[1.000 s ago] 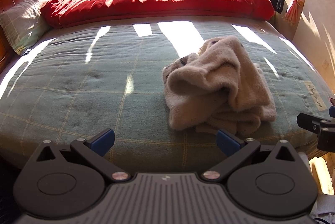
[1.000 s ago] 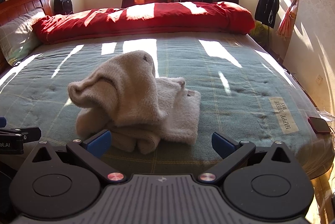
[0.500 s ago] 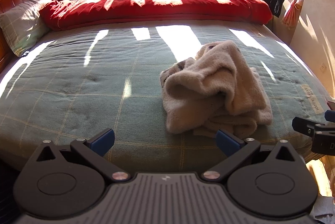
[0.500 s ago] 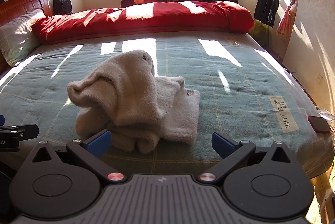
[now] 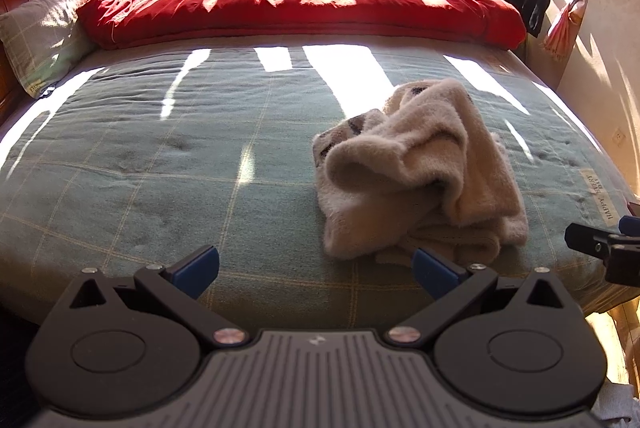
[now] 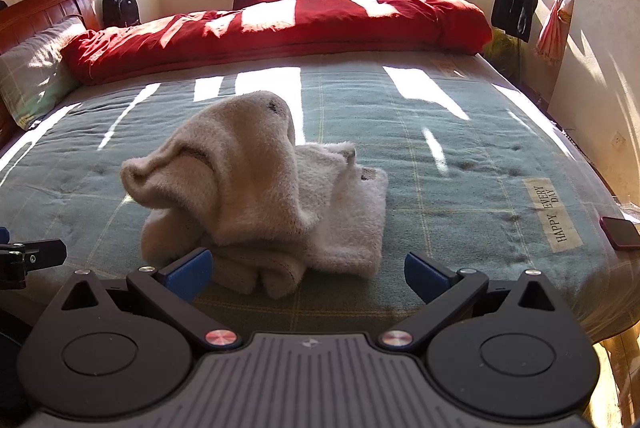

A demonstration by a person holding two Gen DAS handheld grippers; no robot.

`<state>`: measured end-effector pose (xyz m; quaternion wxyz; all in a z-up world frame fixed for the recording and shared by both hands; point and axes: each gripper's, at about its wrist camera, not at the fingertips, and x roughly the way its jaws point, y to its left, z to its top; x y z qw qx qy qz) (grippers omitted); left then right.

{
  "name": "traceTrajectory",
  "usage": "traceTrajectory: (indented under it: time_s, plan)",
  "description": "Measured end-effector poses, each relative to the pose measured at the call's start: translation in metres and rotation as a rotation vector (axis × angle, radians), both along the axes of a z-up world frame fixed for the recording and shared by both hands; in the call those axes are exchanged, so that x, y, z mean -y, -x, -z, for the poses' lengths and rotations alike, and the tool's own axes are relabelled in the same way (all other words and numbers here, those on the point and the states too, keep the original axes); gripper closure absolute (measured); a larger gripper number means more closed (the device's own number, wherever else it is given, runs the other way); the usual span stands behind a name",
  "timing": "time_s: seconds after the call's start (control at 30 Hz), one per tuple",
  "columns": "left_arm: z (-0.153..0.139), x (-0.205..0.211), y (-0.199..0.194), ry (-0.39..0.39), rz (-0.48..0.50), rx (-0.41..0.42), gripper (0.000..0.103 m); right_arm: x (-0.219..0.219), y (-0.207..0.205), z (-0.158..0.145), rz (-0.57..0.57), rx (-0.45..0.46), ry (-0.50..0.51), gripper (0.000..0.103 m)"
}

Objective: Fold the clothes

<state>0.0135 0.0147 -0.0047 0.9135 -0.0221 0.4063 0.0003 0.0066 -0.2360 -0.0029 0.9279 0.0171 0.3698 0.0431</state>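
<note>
Both grippers, left gripper point(image 5: 314, 268) and right gripper point(image 6: 308, 268), are held spread and empty; cream garment point(image 6: 260, 196) lies crumpled on bed point(image 6: 460, 156) at twelve o'clock; an outer edge should be pinched first.

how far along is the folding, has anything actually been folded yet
Nothing looks folded: the cream fleece garment lies in a crumpled heap on the green bedspread. Nothing is in hand either; the left tongs and right tongs are both open and empty, short of the heap's near edge. Grasping it, spreading it flat and every fold are left.
</note>
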Motion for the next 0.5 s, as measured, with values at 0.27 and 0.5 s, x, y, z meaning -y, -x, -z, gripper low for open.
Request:
traceTrajectory:
  time_s: [0.27,0.5]
  plan:
    - [0.013,-0.003,-0.017,0.001,0.03,0.022,0.0,0.004,-0.023,0.006,-0.058,0.005,-0.004,0.0]
    - [0.031,-0.004,-0.033,0.03,0.086,0.013,0.0,0.005,-0.042,0.013,-0.152,0.04,0.013,0.0]
